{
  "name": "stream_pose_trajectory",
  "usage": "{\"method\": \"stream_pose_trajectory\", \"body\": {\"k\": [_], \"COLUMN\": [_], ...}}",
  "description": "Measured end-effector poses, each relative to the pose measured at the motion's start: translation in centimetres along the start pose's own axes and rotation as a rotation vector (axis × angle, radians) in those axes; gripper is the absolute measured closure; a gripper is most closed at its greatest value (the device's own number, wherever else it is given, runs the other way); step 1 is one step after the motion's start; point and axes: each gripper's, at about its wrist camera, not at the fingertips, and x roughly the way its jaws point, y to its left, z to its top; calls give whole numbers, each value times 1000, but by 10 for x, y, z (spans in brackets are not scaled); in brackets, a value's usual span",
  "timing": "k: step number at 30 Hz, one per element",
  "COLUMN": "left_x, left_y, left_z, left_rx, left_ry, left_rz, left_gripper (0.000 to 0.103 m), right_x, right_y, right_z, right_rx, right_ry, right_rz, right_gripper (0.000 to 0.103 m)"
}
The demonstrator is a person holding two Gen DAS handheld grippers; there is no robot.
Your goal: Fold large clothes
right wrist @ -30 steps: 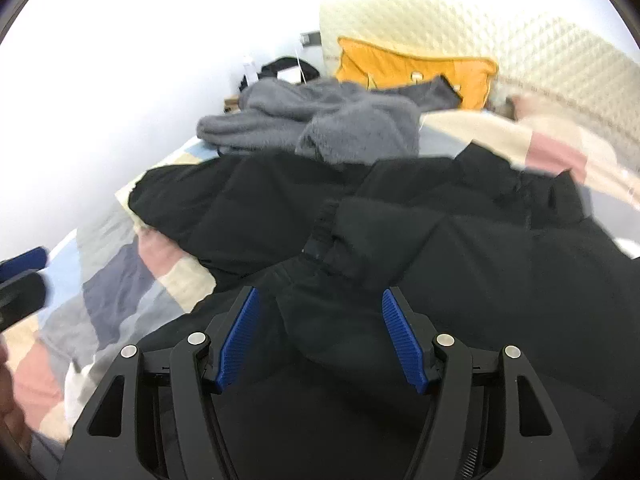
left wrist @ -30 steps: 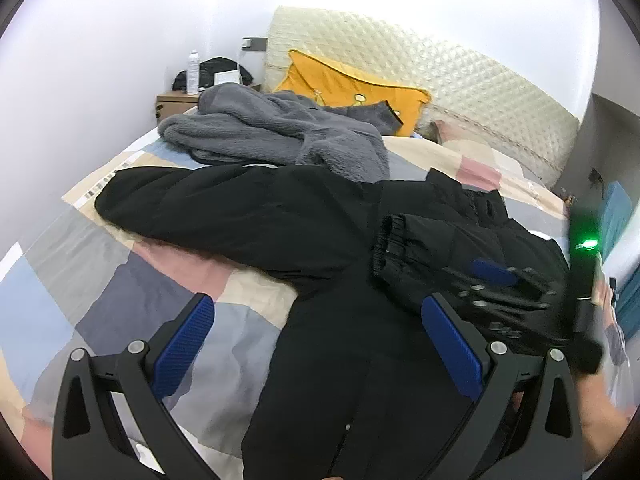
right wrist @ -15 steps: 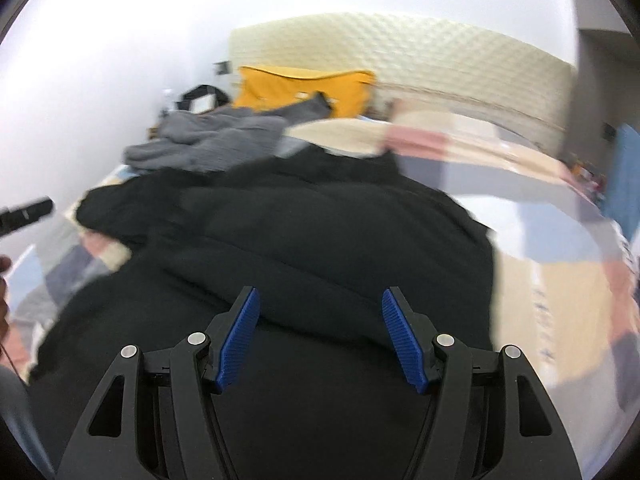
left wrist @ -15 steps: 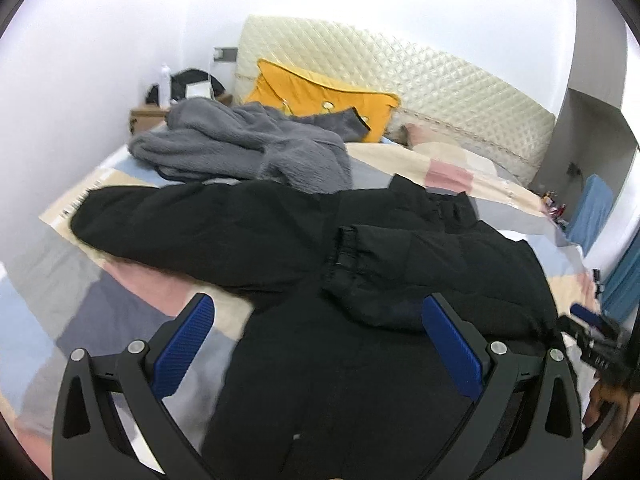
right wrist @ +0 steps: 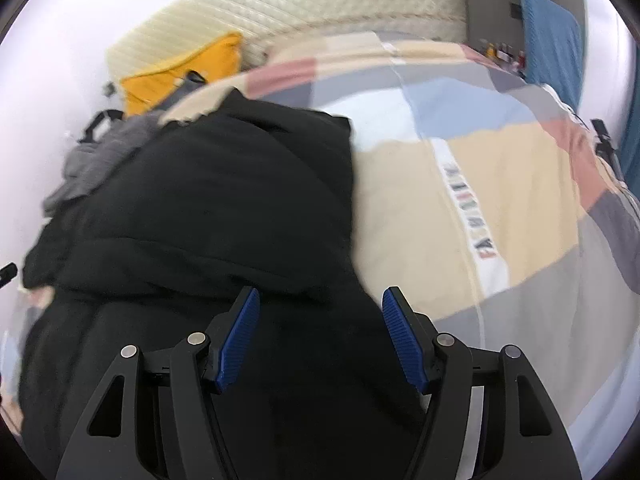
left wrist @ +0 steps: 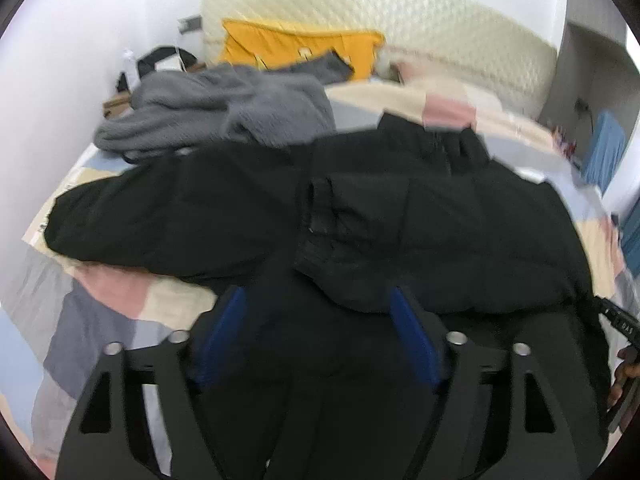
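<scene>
Bed (right wrist: 460,216): a patchwork cover in cream, blue, pink and grey, running up to a quilted cream headboard (left wrist: 400,16).
Black jacket (left wrist: 360,220): spread across the middle of the bed. One sleeve stretches out toward the wall side. The other sleeve is folded in over the body, its cuff lying near the centre.
Grey fleece garment (left wrist: 224,108): heaped behind the jacket, toward the head of the bed, touching its far edge.
Yellow pillow (left wrist: 296,48): leaning against the headboard, behind the fleece.
Left gripper (left wrist: 316,336): held low over the jacket's lower half, pointing up the bed. Its blue pads (left wrist: 412,336) stand apart with only loose black cloth under them, so it is released and grips nothing. The view is blurred.
Right gripper (right wrist: 320,332): angled over the jacket's edge on the open side of the bed. One pad is above black cloth, the other near where jacket meets bedcover. Its fingers are spread, with nothing pinched between them.
Person's hand (left wrist: 624,376): dark fingers at the far right rim of the left view, beside the black body of the other gripper.
</scene>
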Motion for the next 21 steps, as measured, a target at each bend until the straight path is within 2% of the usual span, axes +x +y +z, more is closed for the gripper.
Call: {"method": "stream_pose_trajectory", "body": {"k": [2,4,5,8,13,18,21], "left_x": [20,40,46,69,83,95,98], "left_y": [-4,-8,-9,-12,-17,-19,-19], "left_z": [2,2,2,2,6,9,12], "left_rx": [18,31,31,18,26,28,27], "left_ry": [49,92,106,153,154,167,165], "left_rz": [-6,-11,-13,-35,-1,26,33], "left_gripper": [48,56,57,64,64,64,64], "right_x": [10,9,9,15,32,34,30], "right_y": [-2,-1,0,2,7,15,11], "right_z": [-2,-5,-5,-3,2,4,8], "right_rx": [25,47,54,43,-30,-98,-85], "right_ry": [59,52,39,47,46,12,-17], "right_rz": [35,54,55,42,-48,-81,-83], "right_gripper": [35,30,26,26,26,26,26]}}
